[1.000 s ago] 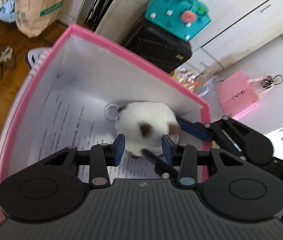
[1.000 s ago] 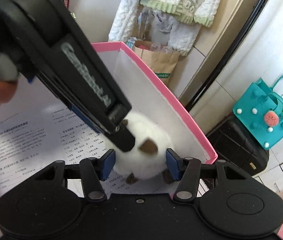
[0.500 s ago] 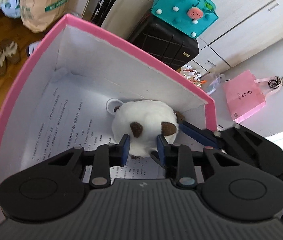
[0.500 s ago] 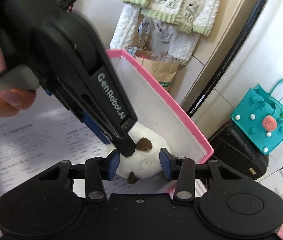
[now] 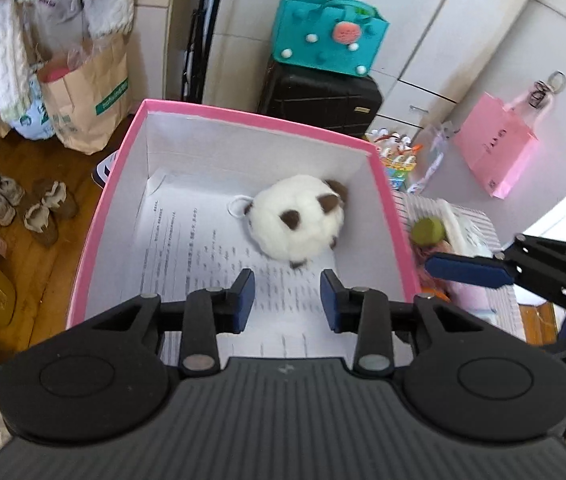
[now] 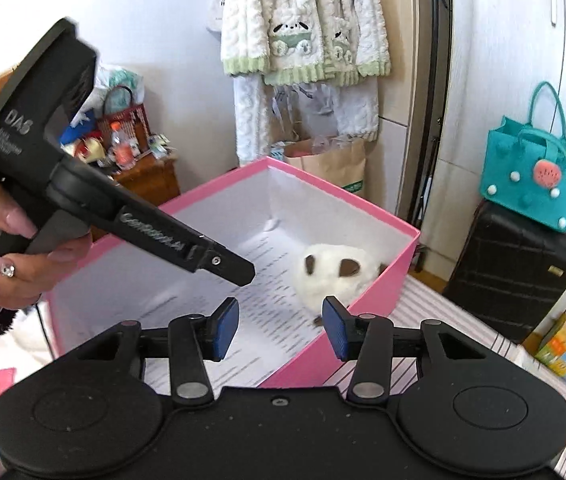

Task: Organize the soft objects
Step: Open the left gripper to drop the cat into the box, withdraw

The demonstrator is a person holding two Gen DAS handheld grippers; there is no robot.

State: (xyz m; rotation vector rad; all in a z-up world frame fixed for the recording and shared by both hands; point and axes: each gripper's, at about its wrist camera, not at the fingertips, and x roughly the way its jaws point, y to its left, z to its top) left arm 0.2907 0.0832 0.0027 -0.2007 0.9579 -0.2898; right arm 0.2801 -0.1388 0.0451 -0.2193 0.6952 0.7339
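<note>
White plush toy [image 5: 297,218] beyond left gripper [image 5: 287,300]

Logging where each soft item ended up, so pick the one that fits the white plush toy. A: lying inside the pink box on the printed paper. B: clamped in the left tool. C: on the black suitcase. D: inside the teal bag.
A: the white plush toy lies on the printed paper inside the pink box, with no tool touching it.
</note>
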